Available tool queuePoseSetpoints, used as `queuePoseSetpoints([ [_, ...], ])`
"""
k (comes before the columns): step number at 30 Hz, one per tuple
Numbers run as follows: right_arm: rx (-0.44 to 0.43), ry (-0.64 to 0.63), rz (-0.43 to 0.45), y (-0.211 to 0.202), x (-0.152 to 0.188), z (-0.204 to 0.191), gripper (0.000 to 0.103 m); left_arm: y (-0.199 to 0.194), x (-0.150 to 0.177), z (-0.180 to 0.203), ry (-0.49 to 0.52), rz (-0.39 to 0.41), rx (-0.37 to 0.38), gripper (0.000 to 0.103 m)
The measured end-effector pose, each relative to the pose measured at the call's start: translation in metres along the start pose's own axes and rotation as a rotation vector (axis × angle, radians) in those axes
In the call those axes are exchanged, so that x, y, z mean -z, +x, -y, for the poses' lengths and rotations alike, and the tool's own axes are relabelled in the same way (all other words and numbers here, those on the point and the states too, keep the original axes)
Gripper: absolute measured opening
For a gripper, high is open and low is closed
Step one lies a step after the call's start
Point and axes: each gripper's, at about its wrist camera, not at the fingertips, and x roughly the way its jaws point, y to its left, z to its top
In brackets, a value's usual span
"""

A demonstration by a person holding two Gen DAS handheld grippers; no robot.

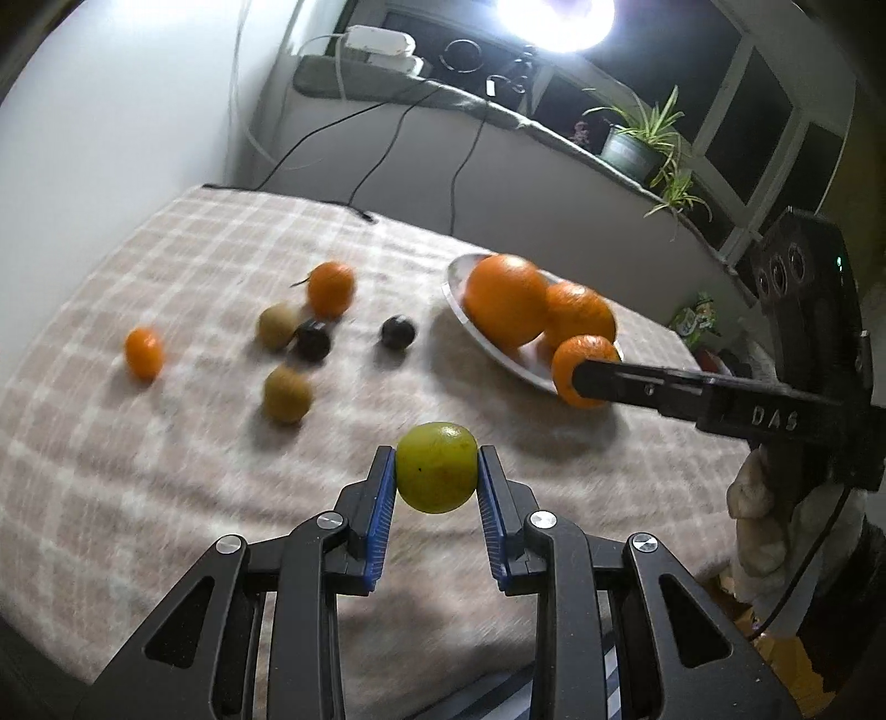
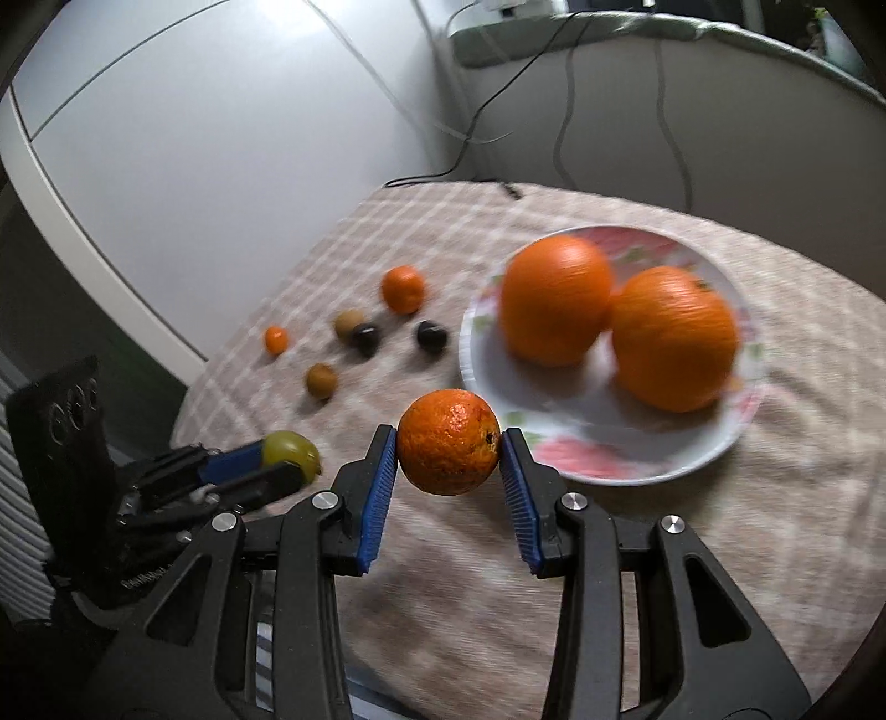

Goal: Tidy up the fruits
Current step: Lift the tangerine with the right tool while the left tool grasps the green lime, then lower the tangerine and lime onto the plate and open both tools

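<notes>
My left gripper [image 1: 437, 471] is shut on a yellow-green round fruit [image 1: 437, 466], held above the checked cloth; it also shows in the right wrist view [image 2: 288, 447]. My right gripper [image 2: 449, 443] is shut on a small orange mandarin [image 2: 448, 441], held just left of the plate's near rim; the mandarin shows in the left wrist view [image 1: 581, 368]. A flowered white plate [image 2: 554, 437] holds two large oranges [image 2: 556, 299] [image 2: 673, 338]. Loose on the cloth lie two small mandarins [image 2: 403, 288] [image 2: 276, 339], two brownish fruits [image 2: 349, 324] [image 2: 321, 381] and two dark fruits [image 2: 366, 337] [image 2: 432, 335].
The table is covered by a beige checked cloth [image 1: 166, 443]. A white wall and cables [image 1: 387, 138] stand behind it. A ledge at the back carries potted plants [image 1: 637, 144] and a bright lamp [image 1: 554, 16]. The table's edge runs close below both grippers.
</notes>
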Motion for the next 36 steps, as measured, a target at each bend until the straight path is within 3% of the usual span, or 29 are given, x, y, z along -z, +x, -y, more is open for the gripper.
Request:
queuePoseSetpoints([
  [11, 0.124, 0.0, 0.028, -0.009, 0.001, 0.03, 0.04, 0.034, -0.029, 0.038, 0.075, 0.004, 0.029, 0.027],
  [22, 0.127, 0.037, 0.02, -0.006, 0.003, 0.046, 0.04, 0.068, -0.05, 0.056, 0.131, -0.021, 0.006, 0.027],
  [36, 0.119, 0.013, 0.003, 0.005, 0.001, 0.042, 0.04, 0.077, -0.055, 0.06, 0.165, -0.027, -0.012, 0.028],
])
